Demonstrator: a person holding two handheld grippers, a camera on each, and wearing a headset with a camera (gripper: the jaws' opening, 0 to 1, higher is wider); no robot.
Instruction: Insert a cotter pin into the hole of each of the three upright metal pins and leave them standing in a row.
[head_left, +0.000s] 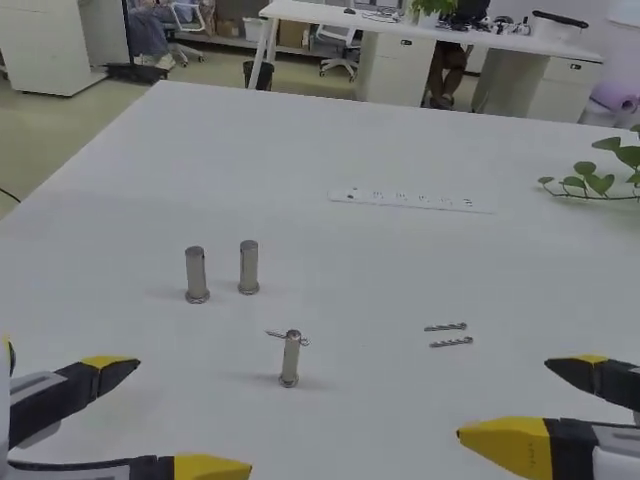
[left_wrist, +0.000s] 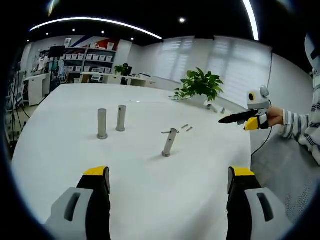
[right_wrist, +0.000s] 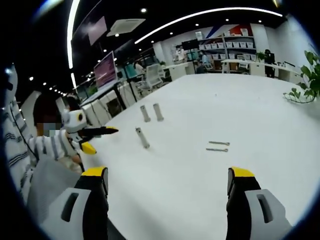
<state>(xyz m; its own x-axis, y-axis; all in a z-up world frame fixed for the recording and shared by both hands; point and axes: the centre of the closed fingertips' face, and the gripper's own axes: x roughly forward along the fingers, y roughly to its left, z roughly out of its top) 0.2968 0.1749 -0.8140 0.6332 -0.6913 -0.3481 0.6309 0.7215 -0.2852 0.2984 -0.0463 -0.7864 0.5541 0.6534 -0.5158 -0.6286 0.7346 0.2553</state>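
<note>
**Head view:** Three metal pins stand on a white desk (head_left: 330, 150). Two bare pins (head_left: 196, 274) sit side by side, and a third pin (head_left: 290, 358) stands nearer and apart, with a fitted cotter pin (head_left: 288, 337) through its top. Two spare cotter pins (head_left: 445, 327) lie flat, well off to the right. The left hand-held gripper (head_left: 165, 420) and the right hand-held gripper (head_left: 510, 400) hang at the bottom edge, both gaping and empty.

**Left gripper view:** Its jaws stand wide apart over bare desk with nothing between them. The three metal pins (left_wrist: 121, 118) are ahead.

**Right gripper view:** These jaws are also spread wide and hold nothing. The spare cotter pins (right_wrist: 219, 143) lie ahead and to the right.

The spare cotter pins look light, thin and springy, and are likely awkward to lift off a flat desk. The looped head seems the best place to pinch, since that leaves the legs free to thread. The metal pins look solid and stiff but narrow-footed, so one may need steadying low on its shaft.
</note>
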